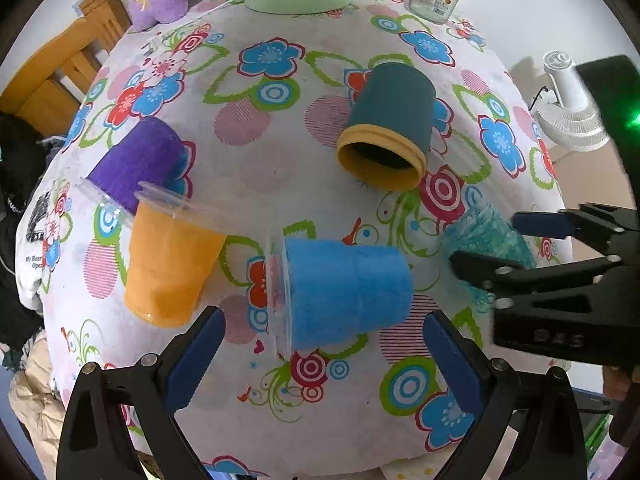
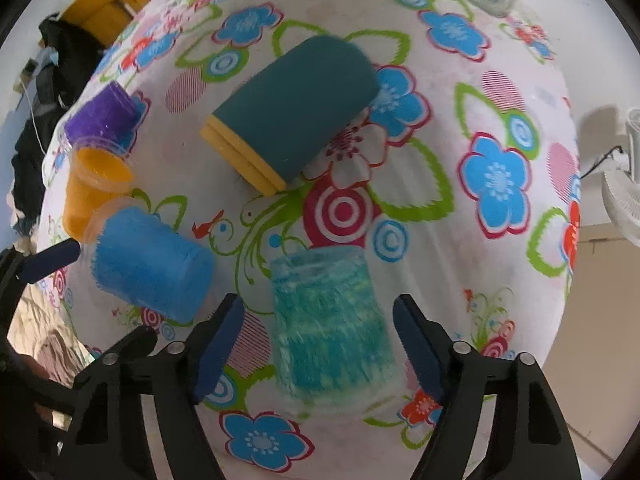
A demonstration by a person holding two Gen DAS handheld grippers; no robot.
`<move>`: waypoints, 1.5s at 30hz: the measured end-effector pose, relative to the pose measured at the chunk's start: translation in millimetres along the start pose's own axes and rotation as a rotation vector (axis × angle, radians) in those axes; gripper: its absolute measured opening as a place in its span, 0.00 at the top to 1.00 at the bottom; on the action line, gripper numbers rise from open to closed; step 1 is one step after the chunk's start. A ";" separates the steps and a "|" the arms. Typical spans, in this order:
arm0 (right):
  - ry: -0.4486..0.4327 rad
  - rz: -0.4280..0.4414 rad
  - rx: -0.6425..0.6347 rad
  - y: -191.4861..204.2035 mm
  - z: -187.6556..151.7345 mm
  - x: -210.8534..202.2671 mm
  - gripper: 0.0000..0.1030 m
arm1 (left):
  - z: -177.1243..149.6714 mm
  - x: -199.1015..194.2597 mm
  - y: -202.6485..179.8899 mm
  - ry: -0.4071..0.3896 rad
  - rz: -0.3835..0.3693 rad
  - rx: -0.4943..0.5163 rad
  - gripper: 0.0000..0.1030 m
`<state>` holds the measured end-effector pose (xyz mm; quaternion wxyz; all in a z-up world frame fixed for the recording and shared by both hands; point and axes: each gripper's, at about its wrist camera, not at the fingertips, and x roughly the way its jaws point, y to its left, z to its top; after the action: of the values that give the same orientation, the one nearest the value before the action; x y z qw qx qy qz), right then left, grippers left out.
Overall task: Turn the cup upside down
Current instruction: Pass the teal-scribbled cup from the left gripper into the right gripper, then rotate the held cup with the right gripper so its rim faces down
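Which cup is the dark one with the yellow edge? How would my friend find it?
Look at the flowery tablecloth. Toward its far side, beyond the fuzzy blue cup, the dark teal cup lies on its side. It alone has a thick yellow rim band; the other cups have clear plastic rims.

Left wrist view: looks down and forward over the flowered bench (image 1: pixel 280 168), blue cup (image 1: pixel 344 292) close ahead | Right wrist view: lower, nearer, over the turquoise cup (image 2: pixel 332 328) | Shared: blue cup (image 2: pixel 152 268), teal cup (image 1: pixel 390 120) (image 2: pixel 296 108), orange cup (image 1: pixel 168 268) (image 2: pixel 92 188), each other's claw.
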<state>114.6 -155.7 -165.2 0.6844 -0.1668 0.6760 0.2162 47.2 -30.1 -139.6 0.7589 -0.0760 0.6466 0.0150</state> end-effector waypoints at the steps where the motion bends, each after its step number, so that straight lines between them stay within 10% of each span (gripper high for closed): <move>1: 0.009 -0.006 -0.004 0.7 2.1 3.3 0.24 | 1.0 1.3 0.2 0.000 -0.002 0.001 0.03; 15: -0.001 -0.003 0.023 -0.7 8.4 9.6 0.40 | 9.5 10.7 5.5 0.023 0.000 0.021 0.03; 45: -0.624 0.085 0.022 3.1 -88.4 -135.4 0.40 | -31.0 -88.2 -36.6 -0.204 0.093 -0.024 0.03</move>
<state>38.6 -208.7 -32.7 0.8510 -0.0568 0.4419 0.2780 6.8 -63.8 -54.1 0.8184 -0.0530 0.5684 0.0657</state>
